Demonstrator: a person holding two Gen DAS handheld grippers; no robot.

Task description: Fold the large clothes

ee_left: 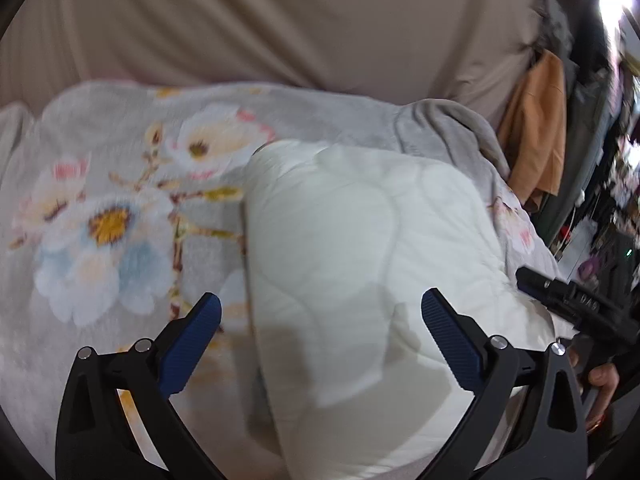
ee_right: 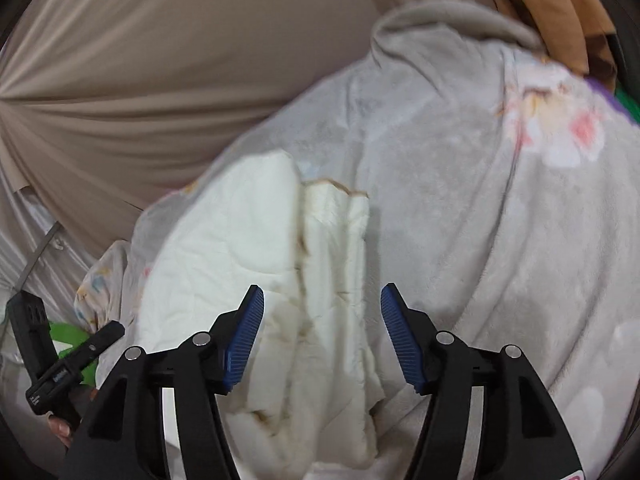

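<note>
Two grippers hover with jaws apart, holding nothing, above a white quilted padded garment (ee_left: 360, 264) lying on a grey fleece blanket with a flower print (ee_left: 120, 208) spread over the bed. We see the garment directly ahead of our left gripper (ee_left: 320, 320), its long axis running from near to far. Under our right gripper (ee_right: 322, 312) lies its bunched, layered edge (ee_right: 332, 240), the nearer hold. We judge that the right gripper should grasp first.

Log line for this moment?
left hand-held gripper: open | right hand-held gripper: open | white quilt: bunched on floral blanket
</note>
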